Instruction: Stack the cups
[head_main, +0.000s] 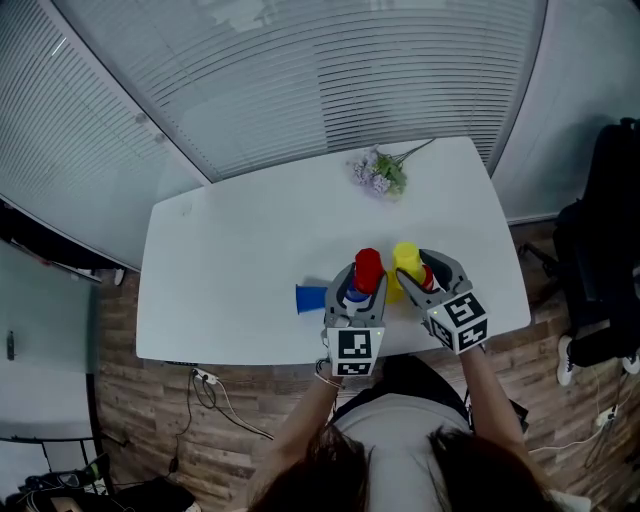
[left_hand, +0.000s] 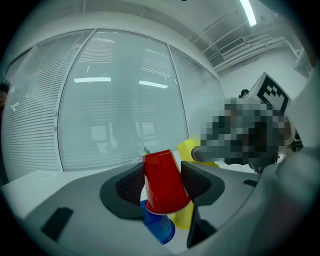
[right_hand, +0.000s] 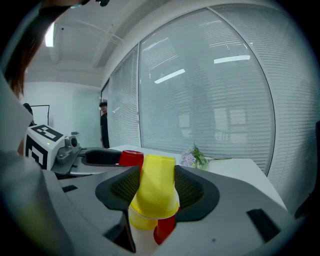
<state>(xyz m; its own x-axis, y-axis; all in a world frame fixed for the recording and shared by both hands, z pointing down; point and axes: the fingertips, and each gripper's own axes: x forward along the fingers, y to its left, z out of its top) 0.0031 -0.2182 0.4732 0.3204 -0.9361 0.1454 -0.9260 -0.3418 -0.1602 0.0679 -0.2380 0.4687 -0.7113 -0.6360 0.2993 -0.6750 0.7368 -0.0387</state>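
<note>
The red cup (left_hand: 164, 182) is plain glossy plastic, tapered and turned mouth-down, with its flat base uppermost and a rolled rim at the bottom. It stands between the jaws of the left gripper (left_hand: 165, 181), whose textured dark pads (left_hand: 131, 184) clamp its sides, so this gripper is grasping the red cup. The cup leans slightly, its base tipped toward the left jaw. Just under its rim, low between the jaws, a blue cup (left_hand: 159, 225) shows; the head view has blue plastic lying on the table just outside this gripper's left jaw, and I cannot tell whether it is the same cup. The yellow cup (right_hand: 156, 186) has the same tapered shape and is also upside down. The right gripper (right_hand: 157, 187) has it clasped between its ribbed pads (right_hand: 190, 189), so that gripper is grasping the yellow cup. Directly beneath it, partly inside its mouth, sits a second yellow cup (right_hand: 140, 220), and a second red cup (right_hand: 164, 230) pokes out just below the right jaw. The two grippers are side by side with their held cups nearly touching, above the near edge of a white table (head_main: 230, 270). Well ahead of the jaws, near the table's far edge, lies a sprig of lilac flowers (head_main: 380, 172), and beyond it hang pale window blinds (head_main: 330, 70).
</note>
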